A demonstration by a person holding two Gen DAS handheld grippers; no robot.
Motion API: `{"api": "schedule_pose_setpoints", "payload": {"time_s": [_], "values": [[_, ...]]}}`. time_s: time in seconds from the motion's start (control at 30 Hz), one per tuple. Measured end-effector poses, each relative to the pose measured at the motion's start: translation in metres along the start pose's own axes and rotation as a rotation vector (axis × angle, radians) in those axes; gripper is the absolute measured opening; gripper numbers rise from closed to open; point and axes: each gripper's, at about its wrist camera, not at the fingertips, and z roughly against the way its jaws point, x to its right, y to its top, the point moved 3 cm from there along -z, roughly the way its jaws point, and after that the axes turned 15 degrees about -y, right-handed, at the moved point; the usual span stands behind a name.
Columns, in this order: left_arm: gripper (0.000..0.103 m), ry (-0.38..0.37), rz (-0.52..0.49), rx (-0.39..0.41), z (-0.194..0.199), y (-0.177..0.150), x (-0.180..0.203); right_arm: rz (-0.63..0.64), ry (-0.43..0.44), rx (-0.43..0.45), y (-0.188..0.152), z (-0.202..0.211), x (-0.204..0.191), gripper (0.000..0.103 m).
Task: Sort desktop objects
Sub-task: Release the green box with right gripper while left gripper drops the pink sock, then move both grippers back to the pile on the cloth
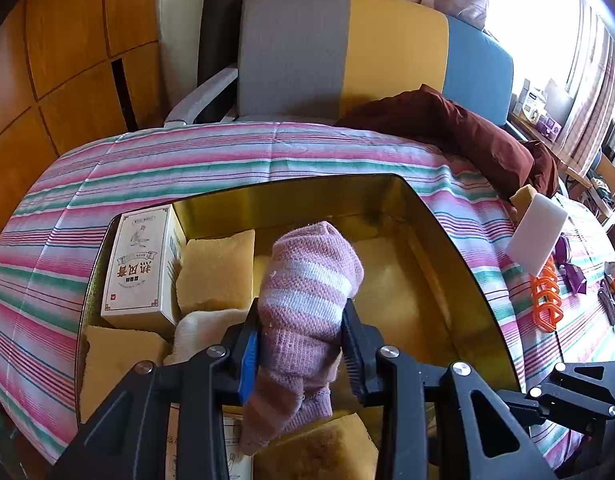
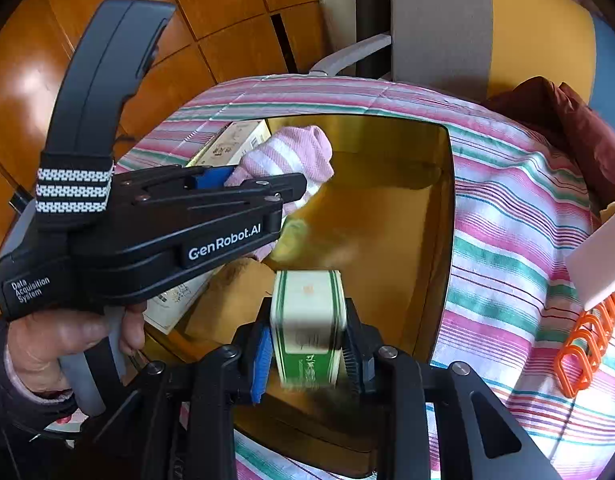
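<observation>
My left gripper (image 1: 301, 328) is shut on a rolled pink-and-white striped sock (image 1: 311, 280) and holds it over the gold tin box (image 1: 447, 240). The sock (image 2: 287, 152) and left gripper (image 2: 263, 184) also show in the right wrist view, over the tin's left part. My right gripper (image 2: 307, 344) is shut on a green-and-white box (image 2: 307, 312) above the tin's near edge (image 2: 443, 208). Inside the tin lie a white box with red characters (image 1: 141, 268), yellow sponges (image 1: 215, 272) and a white cloth (image 1: 203, 328).
The tin sits on a pink, green and white striped cloth (image 1: 187, 160). To the right lie a white foam block (image 1: 537, 236), an orange clip chain (image 1: 547, 300) and purple items (image 1: 573, 276). A maroon cushion (image 1: 467, 128) and a chair (image 1: 347, 52) stand behind.
</observation>
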Motion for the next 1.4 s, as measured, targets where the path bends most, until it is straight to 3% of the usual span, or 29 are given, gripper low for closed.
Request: {"api": "schedule_pose_setpoints", "payload": {"time_s": [0.3,0.4,0.87,1.1,1.4], "values": [[0.048,0.011,0.005,0.002,0.001,-0.001,-0.001,-0.016,-0.016,0.000,0.000,-0.001,0.003,0.033],[0.051,0.007,0.008,0.018,0.008,0.001,0.000,-0.040,-0.006,0.010,0.001,0.003,0.006,0.040],[0.053,0.010,-0.006,0.105,0.049,0.010,0.008,-0.117,0.049,0.086,0.011,0.029,0.018,0.046],[0.053,0.004,-0.036,0.148,0.071,0.016,0.019,-0.216,-0.006,0.127,0.017,0.054,0.051,0.047],[0.053,-0.068,-0.097,0.160,0.078,0.024,0.053,-0.383,-0.160,0.173,0.016,0.091,0.129,0.047]]}}
